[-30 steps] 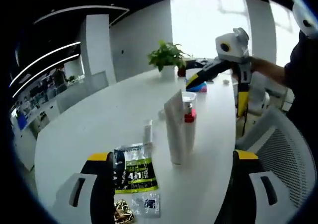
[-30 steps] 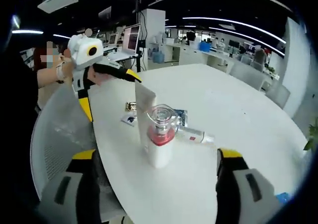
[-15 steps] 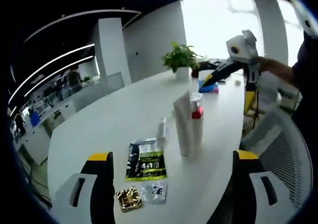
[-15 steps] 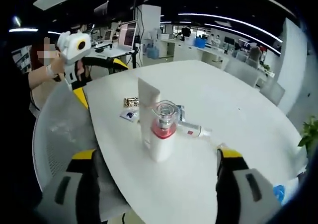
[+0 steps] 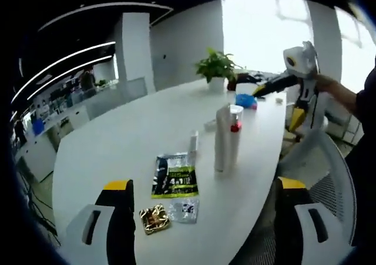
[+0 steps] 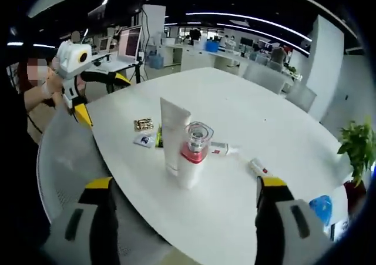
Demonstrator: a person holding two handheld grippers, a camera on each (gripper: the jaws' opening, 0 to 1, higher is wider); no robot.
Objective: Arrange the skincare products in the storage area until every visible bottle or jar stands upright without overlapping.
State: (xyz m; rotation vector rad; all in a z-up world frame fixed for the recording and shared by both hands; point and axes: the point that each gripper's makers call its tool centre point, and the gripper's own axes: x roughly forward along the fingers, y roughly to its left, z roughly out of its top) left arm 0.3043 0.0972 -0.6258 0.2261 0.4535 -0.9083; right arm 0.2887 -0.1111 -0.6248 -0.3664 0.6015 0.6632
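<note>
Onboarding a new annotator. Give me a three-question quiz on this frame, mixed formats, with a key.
1. True or false: the white tube stands upright beside the pump bottle.
2. Which lies flat on the table? A) small bottle B) potted plant C) pump bottle
3. Fill in: nearest the left tool lie a gold packet and a clear ____.

Key: 1 true; 2 A; 3 sachet.
</note>
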